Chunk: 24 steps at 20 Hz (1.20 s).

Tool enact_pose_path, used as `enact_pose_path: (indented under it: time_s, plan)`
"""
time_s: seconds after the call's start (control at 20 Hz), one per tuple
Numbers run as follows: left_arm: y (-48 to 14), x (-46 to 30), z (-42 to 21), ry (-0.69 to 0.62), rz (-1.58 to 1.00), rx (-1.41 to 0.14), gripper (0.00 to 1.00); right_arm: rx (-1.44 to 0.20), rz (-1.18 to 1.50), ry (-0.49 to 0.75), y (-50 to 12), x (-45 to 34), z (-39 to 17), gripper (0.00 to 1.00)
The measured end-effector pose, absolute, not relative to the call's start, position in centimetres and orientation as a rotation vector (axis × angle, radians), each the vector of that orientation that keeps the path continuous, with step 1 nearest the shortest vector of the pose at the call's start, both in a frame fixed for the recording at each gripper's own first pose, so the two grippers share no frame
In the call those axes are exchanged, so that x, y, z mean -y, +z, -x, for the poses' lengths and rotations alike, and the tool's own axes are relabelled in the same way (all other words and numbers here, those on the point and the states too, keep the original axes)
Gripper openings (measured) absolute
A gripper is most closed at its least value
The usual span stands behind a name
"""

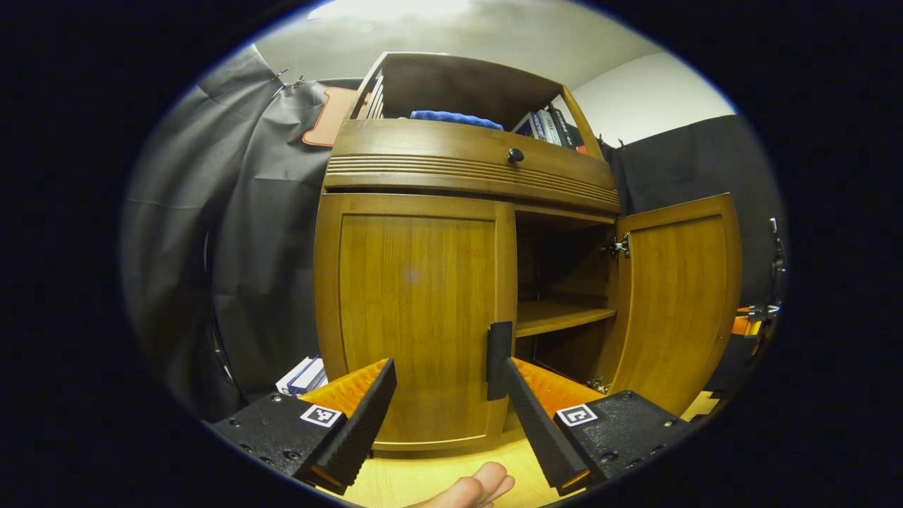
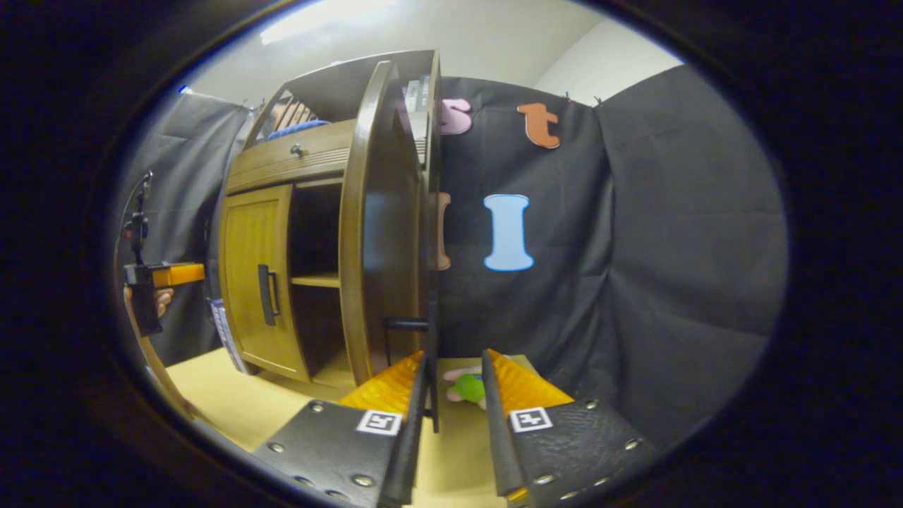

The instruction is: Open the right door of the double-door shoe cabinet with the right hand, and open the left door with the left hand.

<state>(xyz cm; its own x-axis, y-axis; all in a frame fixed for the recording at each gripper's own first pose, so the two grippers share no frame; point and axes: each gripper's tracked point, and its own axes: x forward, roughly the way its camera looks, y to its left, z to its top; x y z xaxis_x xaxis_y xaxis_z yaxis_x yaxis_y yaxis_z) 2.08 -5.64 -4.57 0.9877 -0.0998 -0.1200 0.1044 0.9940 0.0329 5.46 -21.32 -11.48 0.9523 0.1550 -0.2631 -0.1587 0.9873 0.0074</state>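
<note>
The wooden shoe cabinet (image 1: 465,162) stands straight ahead in the left gripper view. Its left door (image 1: 413,310) is closed, and the black handle (image 1: 499,360) sits just at the inner tip of one finger of my open left gripper (image 1: 448,370). The right door (image 1: 677,296) stands swung wide, baring an inner shelf (image 1: 561,315). In the right gripper view that right door (image 2: 381,233) shows edge-on. Its dark handle bar (image 2: 432,381) lies between the fingers of my right gripper (image 2: 455,360), against one finger with a gap to the other. The left gripper (image 2: 162,275) shows far left.
A drawer with a knob (image 1: 516,155) sits above the doors; a blue cloth (image 1: 455,118) and books (image 1: 547,127) lie on top. More books (image 1: 303,374) lie left of the cabinet. A green toy (image 2: 469,386) rests on the floor. Part of a person's hand or foot (image 1: 480,487) shows below.
</note>
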Motion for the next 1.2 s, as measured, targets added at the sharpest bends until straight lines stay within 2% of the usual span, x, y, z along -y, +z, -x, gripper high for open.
enact_pose_path:
  time_s: [0.05, 0.1, 0.15, 0.35, 0.4, 0.5, 0.8, 0.95, 1.0, 1.2]
  plan:
    - [-4.4, 5.8, -2.0, -0.1, -0.054, -0.106, 0.92, -0.27, 0.019, 0.138, -11.2, 21.9, -4.9, 0.47]
    - [-4.5, 6.1, -1.9, -0.101, -0.061, -0.097, 0.92, -0.264, 0.004, 0.138, -10.9, 21.9, -4.0, 0.67]
    - [-4.5, 6.4, -2.0, -0.099, -0.059, -0.09, 0.92, -0.256, -0.007, 0.13, -10.4, 22.0, -3.3, 0.65]
    - [-5.3, 8.4, -2.5, -0.118, -0.048, -0.103, 0.92, -0.165, -0.077, 0.136, -7.0, 21.1, -0.6, 0.96]
    - [-5.4, 8.9, -3.0, -0.115, -0.046, -0.114, 0.92, -0.138, -0.098, 0.12, -6.0, 21.1, 0.2, 0.99]
    - [-5.6, 9.7, -4.6, -0.103, -0.071, -0.142, 0.92, -0.098, -0.149, 0.077, -4.4, 20.7, 1.4, 0.99]
    - [-7.2, 11.6, -10.1, -0.085, -0.105, -0.172, 0.92, -0.019, -0.262, 0.078, 0.4, 17.5, 5.4, 0.99]
    - [-7.0, 12.7, -12.3, -0.103, -0.071, -0.12, 0.94, 0.028, -0.265, 0.099, 2.9, 16.5, 7.0, 0.99]
    - [-7.5, 12.9, -12.9, -0.104, -0.062, -0.121, 0.94, 0.034, -0.268, 0.102, 3.1, 16.5, 7.5, 0.94]
    - [-9.7, 12.8, -14.5, -0.099, -0.023, -0.153, 0.93, 0.053, -0.269, 0.072, 4.5, 17.1, 8.6, 0.98]
